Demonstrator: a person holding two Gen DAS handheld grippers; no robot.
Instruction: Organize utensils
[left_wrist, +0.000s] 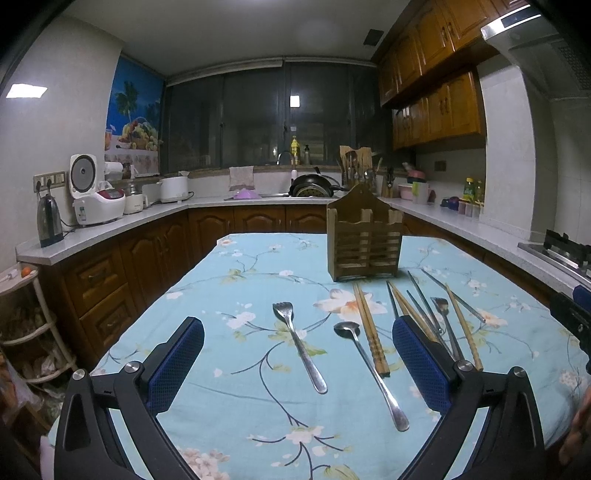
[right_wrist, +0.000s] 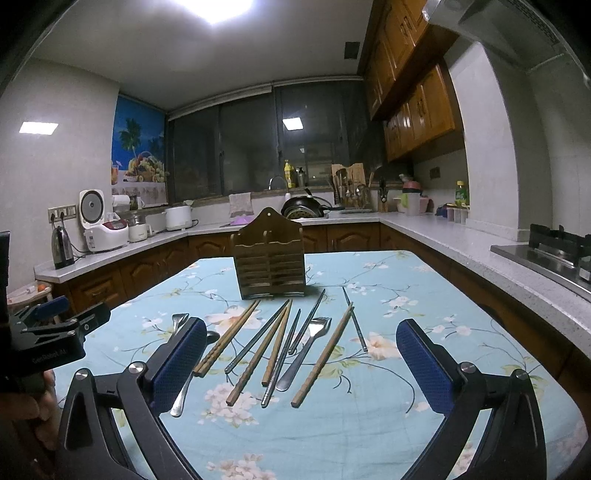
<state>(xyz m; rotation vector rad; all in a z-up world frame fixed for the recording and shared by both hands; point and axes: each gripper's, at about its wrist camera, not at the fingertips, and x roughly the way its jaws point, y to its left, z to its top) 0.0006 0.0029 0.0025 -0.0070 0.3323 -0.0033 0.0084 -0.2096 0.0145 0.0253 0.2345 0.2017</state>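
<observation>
My left tool (left_wrist: 297, 354) spread wide, pinching nothing, above desk (left_wrist: 229, 406). My right tool (right_wrist: 301, 354) likewise spread, empty. Fork (left_wrist: 299, 347) at 12 o'clock of left tool, spoon (left_wrist: 369, 373) at 1 o'clock. Wooden chopsticks (right_wrist: 225, 338), metal chopsticks (right_wrist: 258, 338), second fork (right_wrist: 303, 350) fanned at 12 o'clock of right tool. Wooden utensil holder (right_wrist: 271, 258) upright beyond, empty as far as visible.

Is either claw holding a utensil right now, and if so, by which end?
Nothing is held. The left claw and right claw are both open above the tablecloth; fork, spoon and chopsticks lie loose.
</observation>
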